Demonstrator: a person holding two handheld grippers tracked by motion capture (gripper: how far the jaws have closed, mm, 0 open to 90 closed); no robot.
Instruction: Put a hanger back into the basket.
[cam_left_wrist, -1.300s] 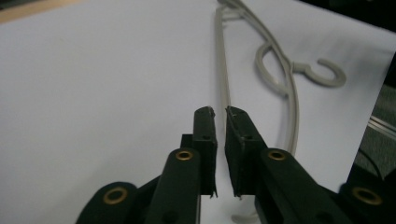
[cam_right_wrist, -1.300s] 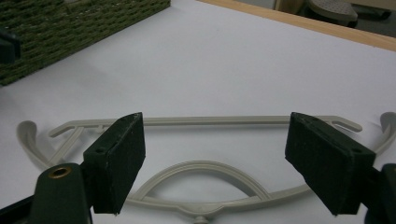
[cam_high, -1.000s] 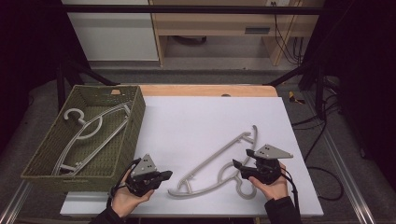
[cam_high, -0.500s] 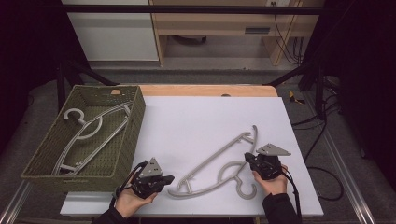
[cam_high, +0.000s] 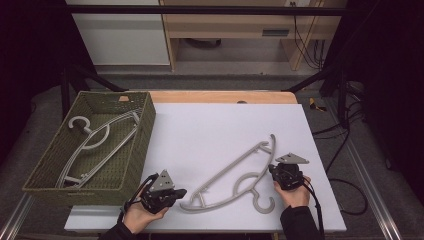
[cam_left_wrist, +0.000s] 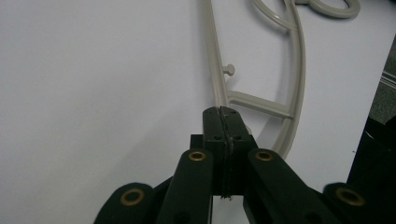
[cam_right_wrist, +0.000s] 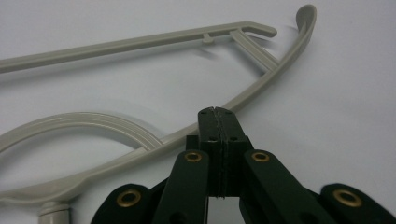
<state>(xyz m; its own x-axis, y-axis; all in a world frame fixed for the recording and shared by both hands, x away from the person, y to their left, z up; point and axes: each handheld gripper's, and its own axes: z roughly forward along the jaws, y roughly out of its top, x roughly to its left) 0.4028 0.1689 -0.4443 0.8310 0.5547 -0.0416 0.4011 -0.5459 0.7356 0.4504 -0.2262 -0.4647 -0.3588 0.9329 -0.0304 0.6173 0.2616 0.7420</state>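
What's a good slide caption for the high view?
Two hand-held grippers, left and right, closed at either end of a grey hanger on the white table, beside a basket.

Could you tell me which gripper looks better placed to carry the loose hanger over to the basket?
Probably the left gripper: it is at the hanger end nearest the green basket. The right gripper is at the far arm, farther away.

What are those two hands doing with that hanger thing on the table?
A person holds a black gripper in each hand beside a grey plastic hanger lying flat on the white table. The left gripper and right gripper both have their jaws shut at the hanger's two ends. Another hanger lies in the green woven basket.
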